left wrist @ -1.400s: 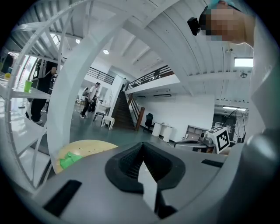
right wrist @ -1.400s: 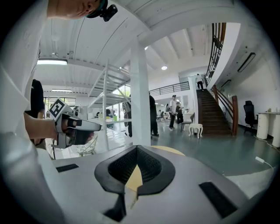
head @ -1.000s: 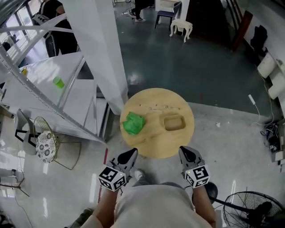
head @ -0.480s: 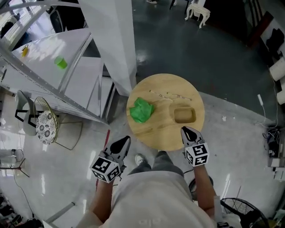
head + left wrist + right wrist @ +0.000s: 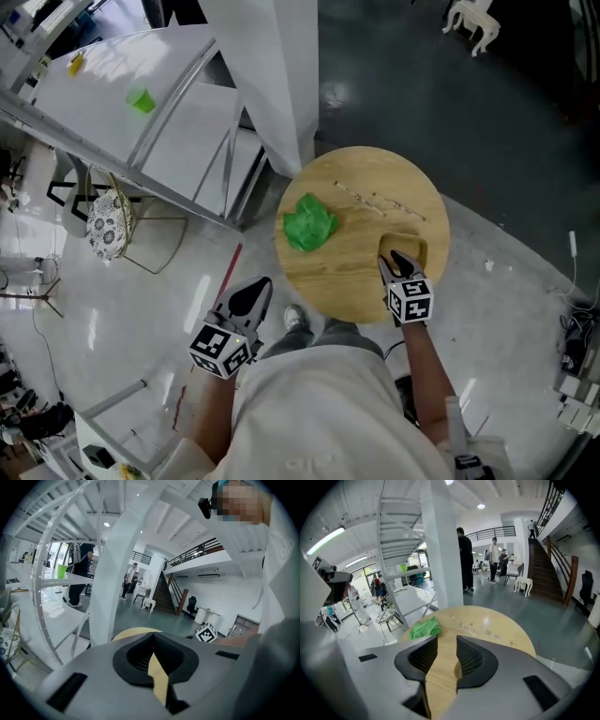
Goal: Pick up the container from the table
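Note:
The container (image 5: pixel 415 247), a shallow wood-coloured tray, lies on the right side of the round wooden table (image 5: pixel 375 178). My right gripper (image 5: pixel 392 259) reaches over the table's near edge and covers the container's near-left part. Its jaws are opening, and in the right gripper view (image 5: pixel 446 639) only bare tabletop (image 5: pixel 487 620) shows between them, with a sliver of the container's rim (image 5: pixel 457 670) by the right jaw. My left gripper (image 5: pixel 255 289) hangs off the table's left near side above the floor, shut and empty (image 5: pixel 153 634). A green cloth (image 5: pixel 309 223) lies on the left of the table.
A white pillar (image 5: pixel 281 66) and white stair framing (image 5: pixel 141 141) stand just beyond the table's left. A wire chair with a patterned cushion (image 5: pixel 103 225) stands on the glossy floor at far left. A green cup (image 5: pixel 142 100) sits on a white surface.
My right gripper has come forward and down over the table's edge to the container, and its jaws have parted. The left gripper has drifted left and lower, off the table.

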`<move>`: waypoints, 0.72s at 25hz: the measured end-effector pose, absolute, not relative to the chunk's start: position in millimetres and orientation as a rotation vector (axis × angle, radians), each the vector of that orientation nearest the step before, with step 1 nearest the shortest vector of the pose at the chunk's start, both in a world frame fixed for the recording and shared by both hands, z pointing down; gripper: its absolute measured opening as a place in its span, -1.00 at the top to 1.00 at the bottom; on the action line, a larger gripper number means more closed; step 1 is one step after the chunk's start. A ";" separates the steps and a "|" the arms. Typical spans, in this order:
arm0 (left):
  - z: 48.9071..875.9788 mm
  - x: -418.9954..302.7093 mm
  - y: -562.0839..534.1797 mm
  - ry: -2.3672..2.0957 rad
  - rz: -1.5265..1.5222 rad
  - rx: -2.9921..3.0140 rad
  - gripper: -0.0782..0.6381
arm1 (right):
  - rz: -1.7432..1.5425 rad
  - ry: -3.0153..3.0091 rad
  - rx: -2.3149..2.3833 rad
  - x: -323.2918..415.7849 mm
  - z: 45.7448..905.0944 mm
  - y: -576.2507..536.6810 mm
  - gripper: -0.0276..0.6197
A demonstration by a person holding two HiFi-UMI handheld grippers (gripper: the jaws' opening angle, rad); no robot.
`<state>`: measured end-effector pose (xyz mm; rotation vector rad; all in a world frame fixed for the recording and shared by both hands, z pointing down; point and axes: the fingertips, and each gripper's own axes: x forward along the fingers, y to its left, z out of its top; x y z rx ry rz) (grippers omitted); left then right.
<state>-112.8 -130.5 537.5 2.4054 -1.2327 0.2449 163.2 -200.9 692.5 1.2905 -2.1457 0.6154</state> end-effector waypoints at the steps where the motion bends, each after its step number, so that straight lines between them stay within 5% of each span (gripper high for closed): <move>1: 538.3 -112.3 -131.5 -1.253 0.244 2.389 0.74 | 0.628 -2.134 1.278 164.9 702.3 -206.9 0.45; 18: 544.1 -113.3 -113.5 -1.511 0.256 2.150 0.74 | 0.837 -1.945 1.138 179.4 822.5 -248.6 0.38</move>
